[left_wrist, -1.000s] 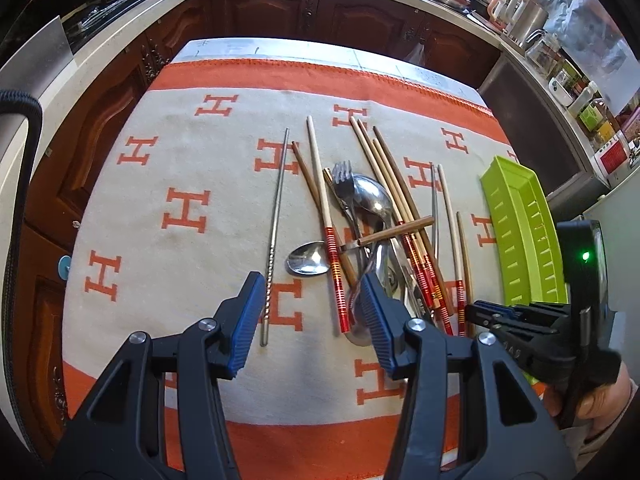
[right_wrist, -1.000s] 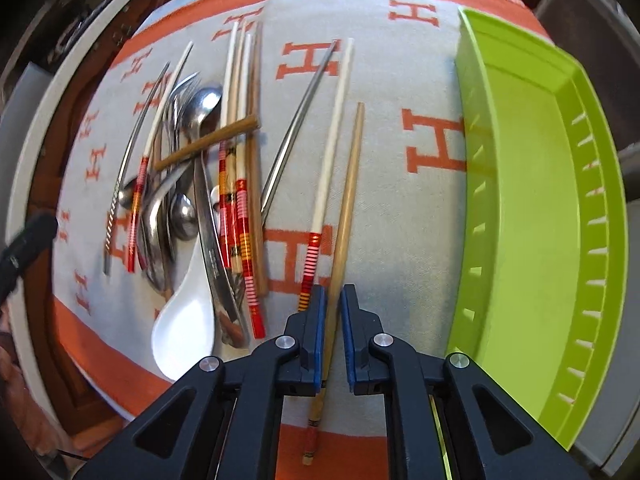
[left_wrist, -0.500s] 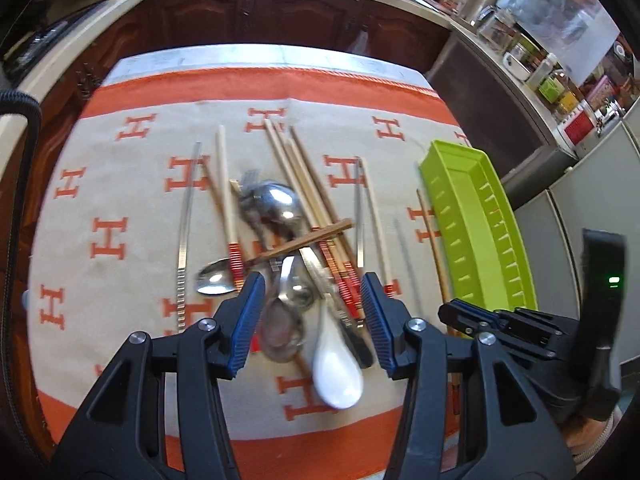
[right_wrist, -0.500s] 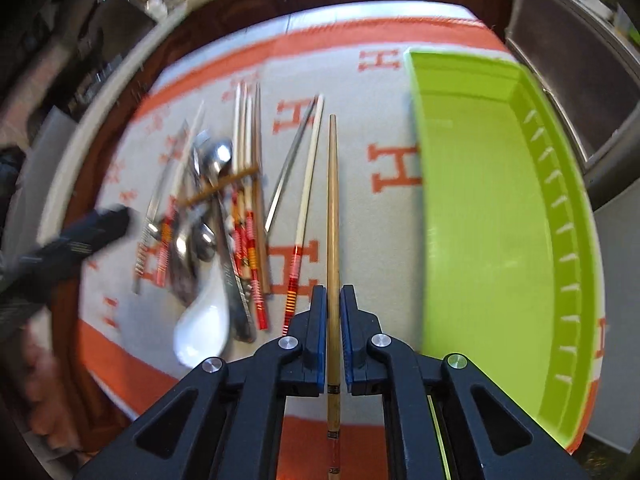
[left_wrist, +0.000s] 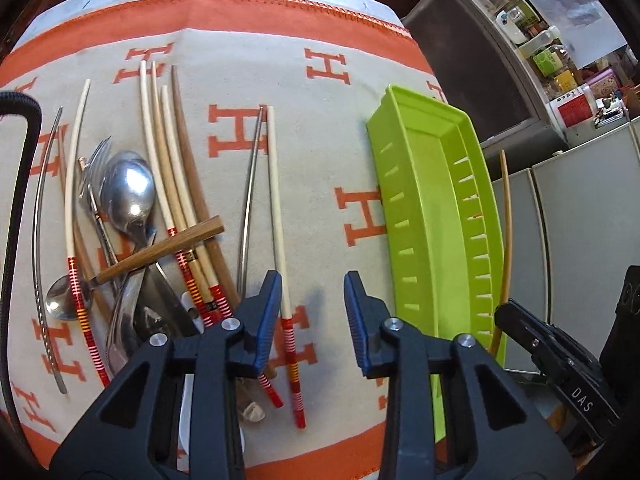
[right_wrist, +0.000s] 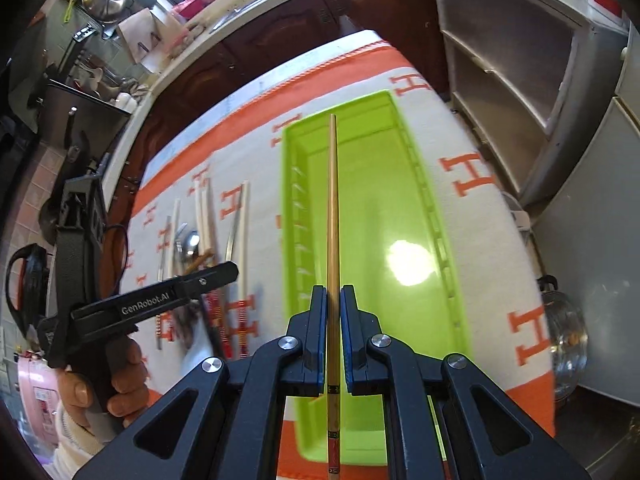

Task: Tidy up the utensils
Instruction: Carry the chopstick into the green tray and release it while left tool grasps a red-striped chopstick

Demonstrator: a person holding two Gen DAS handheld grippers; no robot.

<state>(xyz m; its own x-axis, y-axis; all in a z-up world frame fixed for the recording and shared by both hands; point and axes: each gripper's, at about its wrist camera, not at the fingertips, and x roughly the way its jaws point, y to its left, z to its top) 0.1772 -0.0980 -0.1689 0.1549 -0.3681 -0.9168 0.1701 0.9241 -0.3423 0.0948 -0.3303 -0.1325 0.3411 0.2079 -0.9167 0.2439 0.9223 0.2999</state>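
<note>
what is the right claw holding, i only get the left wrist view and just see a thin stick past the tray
Observer: The right claw is shut on a wooden chopstick, gripped near its banded butt end.
Operator: is it lined up with the tray
Observer: Yes. In the right wrist view it runs lengthwise over the inside of the green tray, tip toward the far end. I cannot tell how high above the tray it is.
Operator: anything in the tray
Observer: The tray floor that shows is bare. Its near end is hidden behind the claw.
</note>
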